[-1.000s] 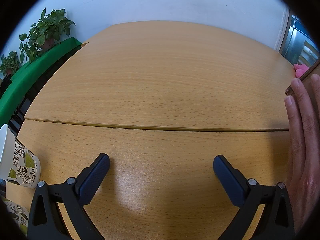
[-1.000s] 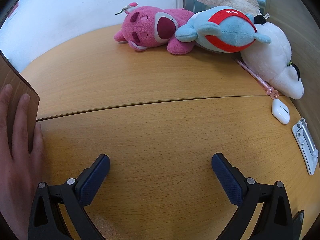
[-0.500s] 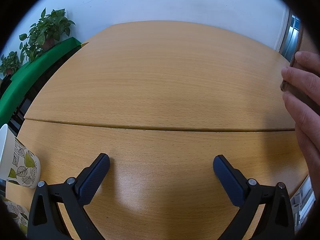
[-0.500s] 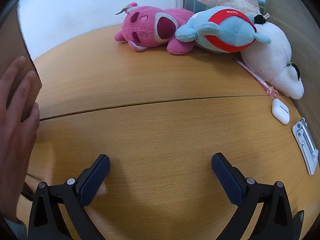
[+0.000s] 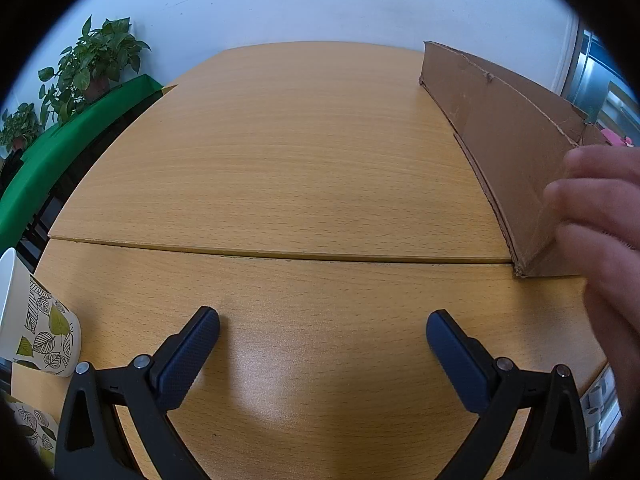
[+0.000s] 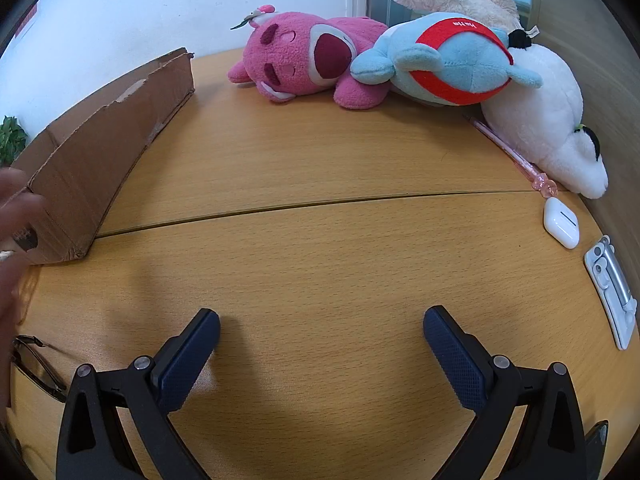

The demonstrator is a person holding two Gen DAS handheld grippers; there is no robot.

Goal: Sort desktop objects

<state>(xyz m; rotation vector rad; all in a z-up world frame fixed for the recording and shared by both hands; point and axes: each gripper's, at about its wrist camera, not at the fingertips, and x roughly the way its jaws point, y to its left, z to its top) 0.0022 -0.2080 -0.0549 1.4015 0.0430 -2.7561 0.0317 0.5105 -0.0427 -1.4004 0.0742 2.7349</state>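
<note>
Evidently a bare hand (image 5: pixel 600 240) steadies the cardboard box (image 5: pixel 500 136) on the worktop (image 5: pixel 280 160) as a sorting bin, while both the left claw (image 5: pixel 322 340) and right claw (image 6: pixel 322 338) rest spread wide, empty.

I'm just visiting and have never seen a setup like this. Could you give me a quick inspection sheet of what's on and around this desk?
Surface: wooden table with a seam across it.
Job's things: cardboard box, a hand at its near corner; pink plush, blue plush and white plush piled together at the far edge; pink pen; white earbud case; glasses.
Clutter: leaf-print paper cup; white and grey bracket-like item.
Grippers: left gripper and right gripper both open, empty.
Cables: nothing seen.
Surroundings: potted plants, white wall.
</note>
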